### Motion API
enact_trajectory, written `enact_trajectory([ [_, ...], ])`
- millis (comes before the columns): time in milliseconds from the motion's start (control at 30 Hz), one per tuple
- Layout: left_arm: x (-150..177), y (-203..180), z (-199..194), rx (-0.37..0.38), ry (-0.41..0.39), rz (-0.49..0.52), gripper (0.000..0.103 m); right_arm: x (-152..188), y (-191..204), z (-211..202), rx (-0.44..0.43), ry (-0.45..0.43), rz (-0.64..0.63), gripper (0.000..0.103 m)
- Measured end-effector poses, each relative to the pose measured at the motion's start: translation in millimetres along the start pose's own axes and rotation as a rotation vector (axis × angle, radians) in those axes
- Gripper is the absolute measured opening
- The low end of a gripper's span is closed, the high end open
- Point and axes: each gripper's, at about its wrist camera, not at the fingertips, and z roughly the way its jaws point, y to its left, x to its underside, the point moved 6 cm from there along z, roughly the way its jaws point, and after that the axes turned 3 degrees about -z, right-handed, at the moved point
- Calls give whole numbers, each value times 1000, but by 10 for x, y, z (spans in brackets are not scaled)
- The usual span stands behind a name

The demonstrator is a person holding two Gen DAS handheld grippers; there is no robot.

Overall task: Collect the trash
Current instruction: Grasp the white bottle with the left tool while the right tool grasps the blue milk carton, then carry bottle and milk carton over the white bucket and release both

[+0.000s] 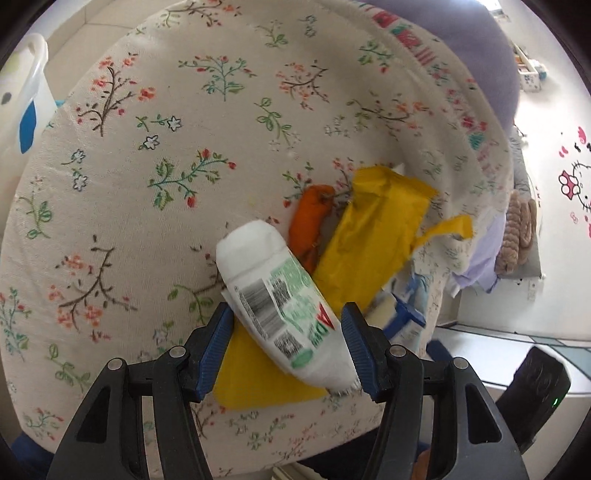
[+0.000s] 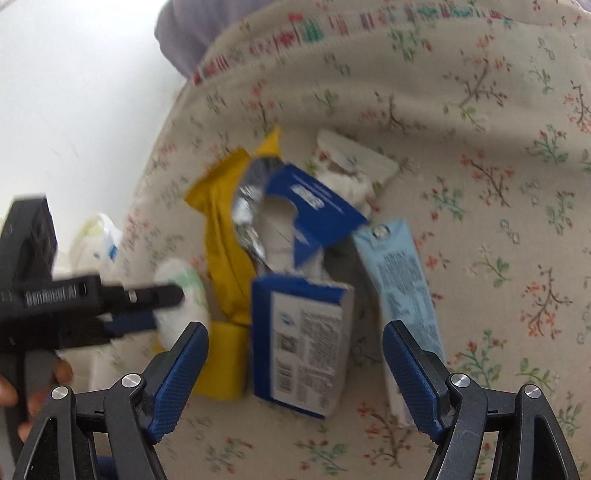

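Left hand-held gripper (image 1: 287,341) straddling a white squeeze tube (image 1: 284,306) with a green label, its blue pads standing at either flank of the tube; whether they press on it cannot be told, so the tube may simply be lying between parted jaws. Right hand-held gripper (image 2: 295,373), jaws wide apart and gripping nothing, poised over a torn blue-and-white carton (image 2: 301,343). The trash lies in one loose heap near the edge of a bed covered by a floral sheet (image 1: 147,147): a yellow wrapper (image 1: 373,243), an orange scrap (image 1: 310,221), a pale blue tube (image 2: 400,288) just beside the carton, and a crumpled foil piece (image 2: 249,210) behind it. Likely hazards: the smooth, rounded tube could squirt out of a closing grip held so near its tail; the carton, already ripped open, may crush or tear further rather than lift cleanly; the two tools work close together, so they could knock each other or push light wrappers off the bed edge. The sheet is soft and yielding, giving little support against a downward press. Surroundings: white wall with pink cartoon stickers (image 1: 576,184), a purple pillow (image 1: 461,33) at the far end, a white plastic container (image 1: 26,92) at the left.
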Motion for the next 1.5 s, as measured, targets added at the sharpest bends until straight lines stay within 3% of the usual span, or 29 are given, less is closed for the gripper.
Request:
enact_trajectory([
  [133,-44,6,40,-4,-23,12,59,-52,-94,-26,32,-25,11,82],
  [233,-65,-8,37,-6,-30,37,32,-98,-241,-51,147,-38,-6,82],
  [400,-73,-98,-121,3,-87,69,15,-5,-417,71,229,32,-12,72],
  [567,-36,-165,-239,15,-103,117,15,72,-440,226,222,88,-35,58],
  [633,-19,-147,-268,14,-106,118,15,99,-438,285,219,106,-39,37],
  [667,-15,-142,-285,13,-107,120,15,105,-444,299,221,108,-39,36],
  [1033,16,-210,-663,11,-180,173,15,-161,-457,-195,240,-89,-3,35],
  [1333,-212,-45,-1222,-1,-255,157,15,-471,-1,-475,183,-226,-50,35],
  [1500,-450,347,-1651,-44,-295,83,15,-605,384,-408,143,-259,-121,35],
])
